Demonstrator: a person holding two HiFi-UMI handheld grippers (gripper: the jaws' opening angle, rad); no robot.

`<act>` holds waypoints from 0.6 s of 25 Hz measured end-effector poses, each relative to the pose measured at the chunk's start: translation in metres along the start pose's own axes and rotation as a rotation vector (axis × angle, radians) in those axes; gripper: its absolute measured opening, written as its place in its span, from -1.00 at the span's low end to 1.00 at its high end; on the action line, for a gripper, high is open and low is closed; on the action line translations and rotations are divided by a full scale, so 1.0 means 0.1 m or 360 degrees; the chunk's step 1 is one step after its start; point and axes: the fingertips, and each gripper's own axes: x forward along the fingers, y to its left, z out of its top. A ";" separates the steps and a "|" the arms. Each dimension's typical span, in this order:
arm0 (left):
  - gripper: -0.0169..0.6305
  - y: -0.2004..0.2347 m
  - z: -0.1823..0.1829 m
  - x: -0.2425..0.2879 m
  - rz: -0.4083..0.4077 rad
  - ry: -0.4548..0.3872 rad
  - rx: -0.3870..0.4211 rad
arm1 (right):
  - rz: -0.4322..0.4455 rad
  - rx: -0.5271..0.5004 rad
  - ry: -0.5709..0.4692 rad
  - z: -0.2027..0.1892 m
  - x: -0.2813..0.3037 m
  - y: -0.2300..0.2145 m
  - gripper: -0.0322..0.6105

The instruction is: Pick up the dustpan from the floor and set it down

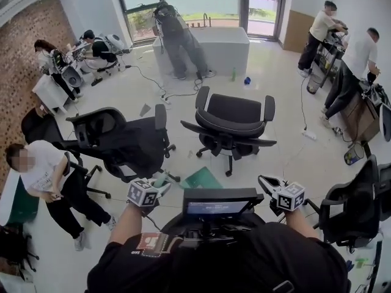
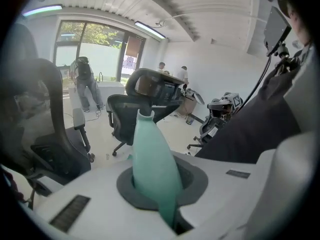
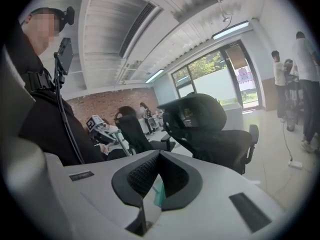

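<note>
Closest in, a small dark screen [image 1: 215, 207] sits on the chest of the person in black, and both of that person's arms reach forward past it.

On the left, the left claw [image 1: 161, 188] is clenched on the dustpan [image 1: 203, 178]. In the left gripper view its teal handle rises between the dark pads, pinched at the base, and its notched end points toward the far chairs. In the head view the green pan shows just right of that claw, between the two claws, with its near edge hidden behind the screen. Whether any part of it touches the floor [image 1: 269, 96] cannot be told.

On the right, the right claw [image 1: 265, 181] is clenched, its ribbed pads meeting at the tip. A teal sliver shows in the slit below them, too small to identify.

Farther off, a black office chair [image 1: 119, 140] stands at the left, another [image 1: 235, 124] stands at the centre and a third [image 1: 353, 205] is near the right edge. A person in a white shirt [image 1: 44, 174] bends at the near left. Other people work along the far wall and at the far right.
</note>
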 end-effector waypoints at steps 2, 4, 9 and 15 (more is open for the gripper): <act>-0.90 -0.11 0.01 -0.01 -0.0026 0.0001 0.0039 | 0.0021 -0.0014 -0.0011 0.05 0.01 0.04 -0.87; -0.90 -0.22 0.00 0.02 -0.0075 0.0004 0.0069 | 0.0041 -0.0030 -0.0013 0.08 0.01 0.07 -0.87; -0.90 -0.28 -0.01 0.07 -0.0100 0.0033 0.0108 | 0.0052 -0.0031 -0.0008 0.09 0.02 0.07 -0.87; -0.90 -0.22 -0.03 0.19 -0.0081 0.0089 0.0133 | 0.0022 -0.0032 -0.0019 0.14 0.00 -0.02 -0.87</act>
